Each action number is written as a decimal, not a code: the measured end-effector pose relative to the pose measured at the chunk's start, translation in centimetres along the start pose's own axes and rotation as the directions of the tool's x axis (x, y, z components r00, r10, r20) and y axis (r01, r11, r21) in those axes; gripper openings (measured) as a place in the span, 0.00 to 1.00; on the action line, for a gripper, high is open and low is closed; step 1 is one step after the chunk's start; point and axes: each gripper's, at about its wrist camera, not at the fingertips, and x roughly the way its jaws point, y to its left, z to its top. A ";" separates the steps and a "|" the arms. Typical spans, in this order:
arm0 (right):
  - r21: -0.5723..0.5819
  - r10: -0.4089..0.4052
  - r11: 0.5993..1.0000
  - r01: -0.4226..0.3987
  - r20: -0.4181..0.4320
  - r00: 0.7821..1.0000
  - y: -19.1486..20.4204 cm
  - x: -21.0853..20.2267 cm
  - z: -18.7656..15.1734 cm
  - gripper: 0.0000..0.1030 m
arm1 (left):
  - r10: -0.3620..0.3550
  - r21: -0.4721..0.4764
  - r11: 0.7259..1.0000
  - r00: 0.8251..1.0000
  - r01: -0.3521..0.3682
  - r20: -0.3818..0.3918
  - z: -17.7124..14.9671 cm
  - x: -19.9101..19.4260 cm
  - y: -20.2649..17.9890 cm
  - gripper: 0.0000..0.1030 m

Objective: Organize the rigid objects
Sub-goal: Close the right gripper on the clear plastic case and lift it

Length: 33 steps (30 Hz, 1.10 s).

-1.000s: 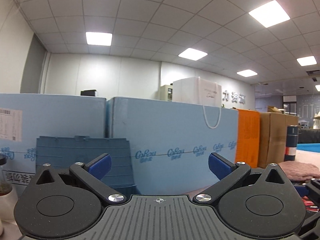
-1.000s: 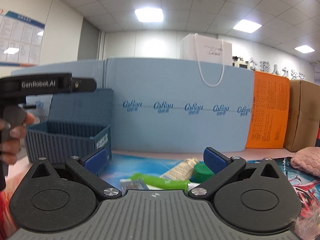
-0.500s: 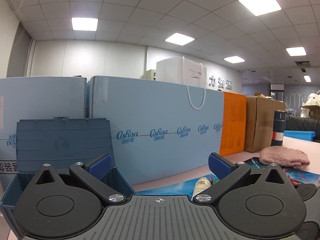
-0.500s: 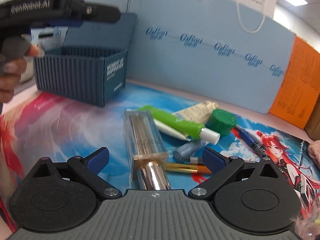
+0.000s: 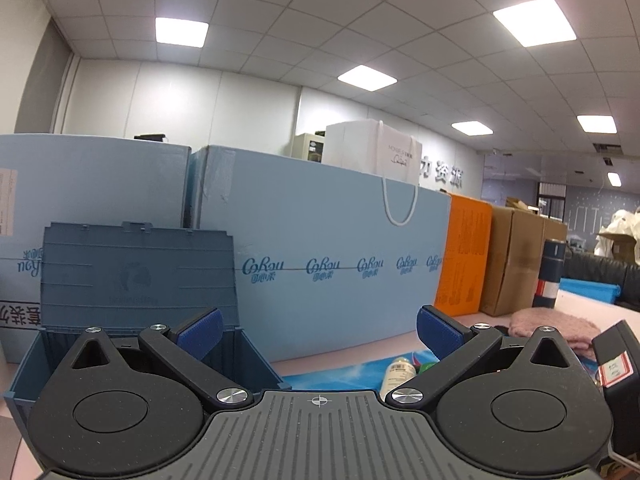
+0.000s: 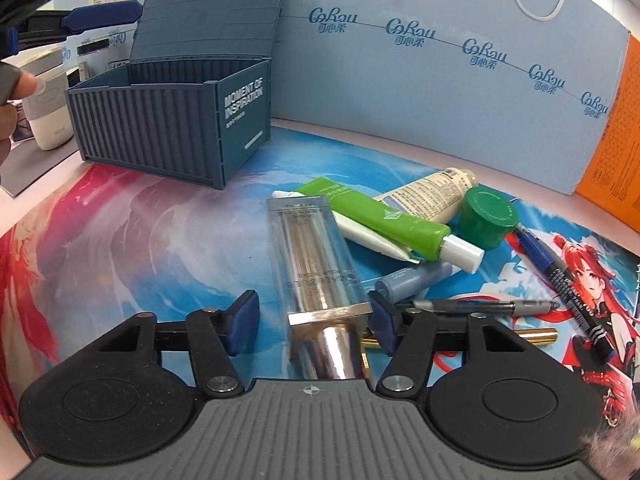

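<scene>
A clear square bottle with a silver cap (image 6: 316, 272) lies on the colourful mat, cap toward me. My right gripper (image 6: 310, 320) is open, low over the mat, with a finger on each side of the cap end; the right pad touches or nearly touches it. Behind lie a green tube (image 6: 380, 220), a cream tube (image 6: 432, 192), a green lid (image 6: 486, 216), a grey tube (image 6: 416, 278) and pens (image 6: 560, 276). The open blue container box (image 6: 176, 120) stands at the back left. My left gripper (image 5: 318, 332) is open and empty, held level beside that box (image 5: 136, 280).
Light blue cartons (image 6: 440, 60) wall off the back, with an orange box (image 6: 616, 152) at the right. A white cup (image 6: 46, 108) stands left of the container box. In the left wrist view a pink cloth (image 5: 556, 326) and a dark flask (image 5: 552, 272) sit at the right.
My right gripper has dropped lower and moved forward, so its fingers now flank the clear bottle's cap. My left gripper has tilted slightly, and the right gripper's body now shows at its right edge.
</scene>
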 end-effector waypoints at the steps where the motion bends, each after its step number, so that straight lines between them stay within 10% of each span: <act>1: 0.001 -0.002 1.000 0.002 -0.004 1.000 0.2 -0.1 0.0 0.55 | 0.000 -0.005 1.000 1.000 0.000 0.003 0.1 -0.2 0.1 1.00; 19: 0.035 -0.010 0.999 0.011 -0.021 1.000 1.7 -1.1 -0.8 0.39 | 0.014 -0.072 0.997 0.999 -0.017 -0.043 -1.3 -1.9 2.7 1.00; 33: -0.027 0.025 0.999 -0.026 -0.029 0.999 1.5 -1.1 0.1 0.64 | 0.065 -0.146 0.987 0.996 -0.072 -0.054 -1.7 -2.9 5.5 1.00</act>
